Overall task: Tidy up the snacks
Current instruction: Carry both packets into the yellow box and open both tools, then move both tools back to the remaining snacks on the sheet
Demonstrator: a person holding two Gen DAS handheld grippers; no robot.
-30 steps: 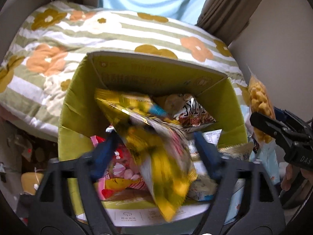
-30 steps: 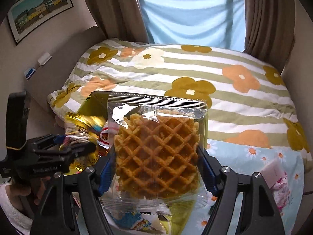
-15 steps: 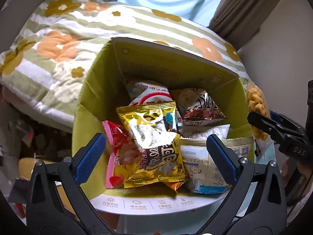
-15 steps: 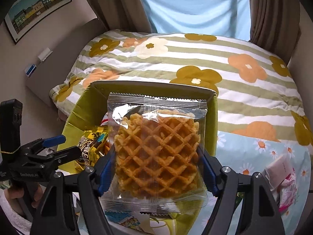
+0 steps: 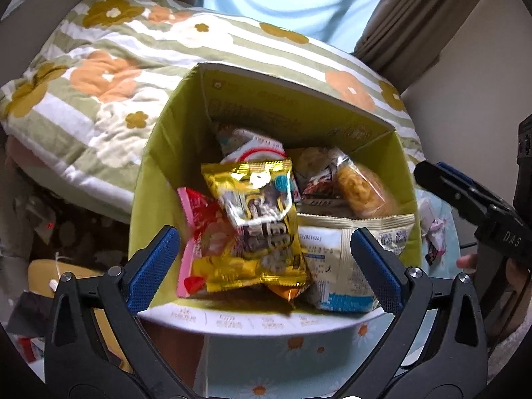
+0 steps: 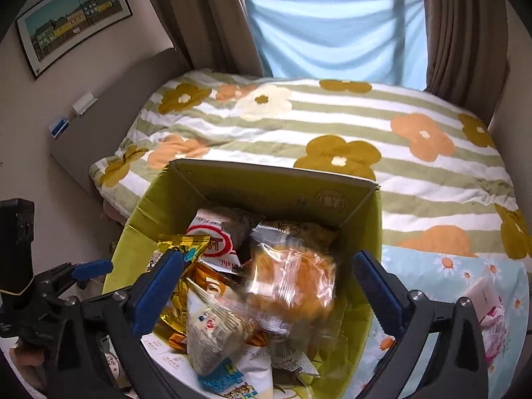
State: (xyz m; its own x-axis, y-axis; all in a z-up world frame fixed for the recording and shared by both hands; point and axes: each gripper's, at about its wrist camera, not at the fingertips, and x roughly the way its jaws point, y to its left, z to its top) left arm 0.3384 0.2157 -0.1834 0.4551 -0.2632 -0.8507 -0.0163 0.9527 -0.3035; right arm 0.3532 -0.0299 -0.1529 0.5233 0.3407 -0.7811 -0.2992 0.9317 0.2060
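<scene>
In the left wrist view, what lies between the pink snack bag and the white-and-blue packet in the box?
The gold foil snack bag lies between the pink snack bag and the white-and-blue packet, overlapping both, in the left wrist view.

**A Bedroom by the Window**

A bed [image 6: 332, 139] fills most of the room. Its blanket [image 5: 109, 76] has green and white stripes with big orange, yellow and white flowers. Behind the bed hangs a light blue cloth [image 6: 335, 33] over the window, with brown curtains [image 6: 465, 33] on both sides. A framed picture [image 6: 73, 16] of colorful houses hangs on the pale wall [image 6: 20, 106]. Soft daylight comes in.
</scene>
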